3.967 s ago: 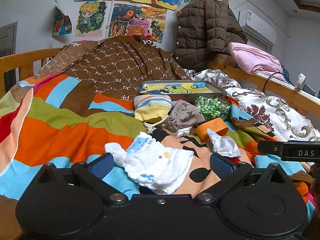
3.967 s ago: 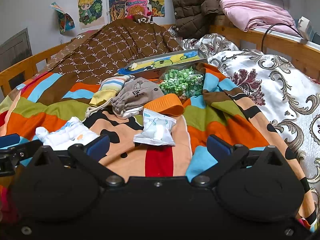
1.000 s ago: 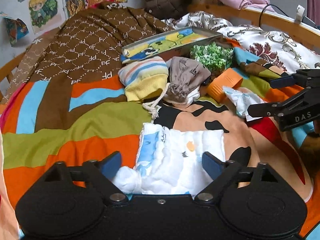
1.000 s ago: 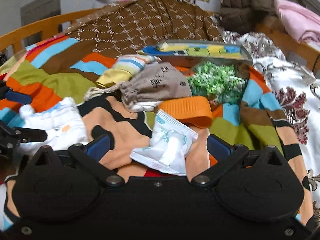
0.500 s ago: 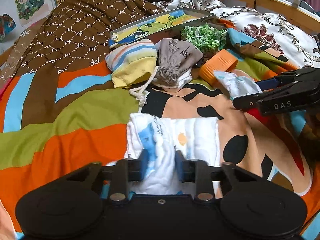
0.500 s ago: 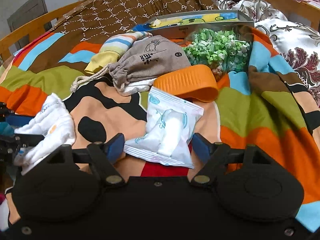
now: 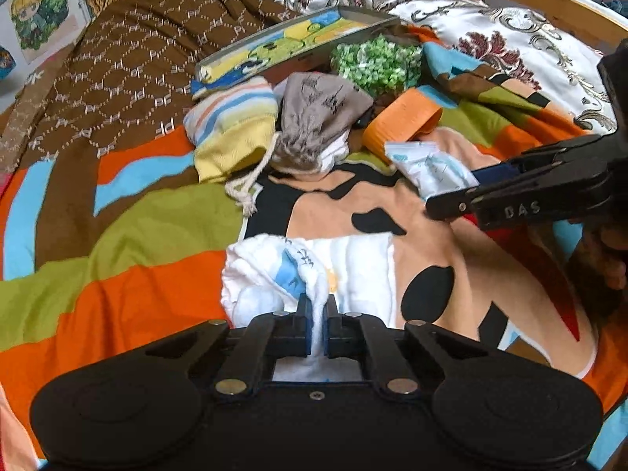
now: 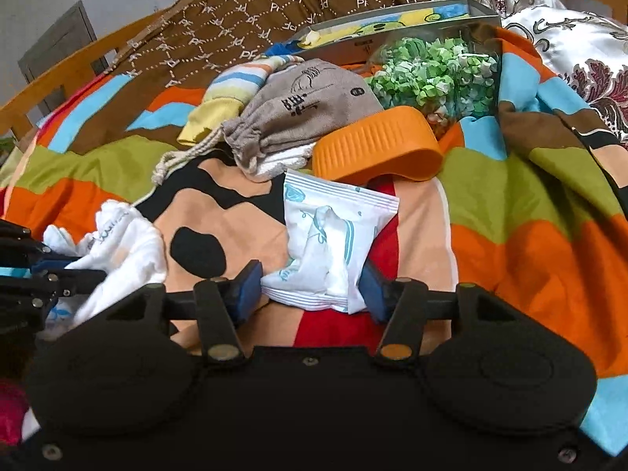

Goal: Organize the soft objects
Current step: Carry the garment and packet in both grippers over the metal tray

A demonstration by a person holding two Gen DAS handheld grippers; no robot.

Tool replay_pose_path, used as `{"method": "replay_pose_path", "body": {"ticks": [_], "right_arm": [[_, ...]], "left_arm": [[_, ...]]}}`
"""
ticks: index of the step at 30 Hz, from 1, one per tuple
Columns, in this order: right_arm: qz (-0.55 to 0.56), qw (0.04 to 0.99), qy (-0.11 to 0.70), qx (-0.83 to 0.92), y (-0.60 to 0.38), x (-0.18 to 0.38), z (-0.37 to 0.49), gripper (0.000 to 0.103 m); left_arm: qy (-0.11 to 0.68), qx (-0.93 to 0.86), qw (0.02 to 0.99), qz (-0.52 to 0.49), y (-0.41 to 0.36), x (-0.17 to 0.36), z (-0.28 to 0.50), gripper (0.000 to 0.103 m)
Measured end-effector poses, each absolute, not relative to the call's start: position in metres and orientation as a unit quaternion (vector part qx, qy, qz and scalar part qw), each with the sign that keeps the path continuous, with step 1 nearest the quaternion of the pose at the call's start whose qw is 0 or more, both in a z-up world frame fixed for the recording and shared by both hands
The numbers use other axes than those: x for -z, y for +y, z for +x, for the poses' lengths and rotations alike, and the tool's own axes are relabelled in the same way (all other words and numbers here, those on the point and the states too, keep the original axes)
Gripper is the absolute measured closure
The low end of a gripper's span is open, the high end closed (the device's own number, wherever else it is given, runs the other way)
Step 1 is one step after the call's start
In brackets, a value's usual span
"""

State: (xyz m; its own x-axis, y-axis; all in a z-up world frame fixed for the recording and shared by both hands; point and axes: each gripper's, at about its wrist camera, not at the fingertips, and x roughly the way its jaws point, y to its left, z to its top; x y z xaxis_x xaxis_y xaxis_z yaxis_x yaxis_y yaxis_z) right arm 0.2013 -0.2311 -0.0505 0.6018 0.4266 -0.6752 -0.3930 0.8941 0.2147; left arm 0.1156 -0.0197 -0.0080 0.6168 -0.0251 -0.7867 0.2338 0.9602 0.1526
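A white baby cloth (image 7: 353,267) with blue print lies on the striped blanket (image 7: 117,306). My left gripper (image 7: 318,325) is shut on a pinched fold of its near edge. The right wrist view has the same cloth (image 8: 121,243) at the far left, with the left gripper (image 8: 74,271) on it. A white sealed packet (image 8: 329,227) lies between the blue pads of my right gripper (image 8: 310,290). Its jaws are closing, and both pads touch the packet's sides, which bunch slightly. In the left wrist view the right gripper (image 7: 459,192) reaches in from the right onto the packet (image 7: 428,168).
Behind the packet lie an orange lid (image 8: 376,149), a grey drawstring pouch (image 8: 302,114), a striped knit hat (image 7: 231,125) and a clear jar of green paper stars (image 8: 435,78). A flat printed box (image 7: 290,43) sits further back. A wooden bed rail (image 8: 59,82) runs along the left.
The left jaws have shut on the white cloth's near edge. The right gripper has sunk towards the bed and its jaws have narrowed around the packet.
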Motion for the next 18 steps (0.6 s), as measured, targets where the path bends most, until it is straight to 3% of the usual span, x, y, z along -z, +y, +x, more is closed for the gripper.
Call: {"method": "replay_pose_path", "body": {"ticks": [18], "right_arm": [[0.031, 0.925, 0.257, -0.278, -0.241, -0.019, 0.151, 0.060]], "left_arm": [[0.362, 0.086, 0.914, 0.163, -0.055, -0.082, 0.114, 0.099]]}}
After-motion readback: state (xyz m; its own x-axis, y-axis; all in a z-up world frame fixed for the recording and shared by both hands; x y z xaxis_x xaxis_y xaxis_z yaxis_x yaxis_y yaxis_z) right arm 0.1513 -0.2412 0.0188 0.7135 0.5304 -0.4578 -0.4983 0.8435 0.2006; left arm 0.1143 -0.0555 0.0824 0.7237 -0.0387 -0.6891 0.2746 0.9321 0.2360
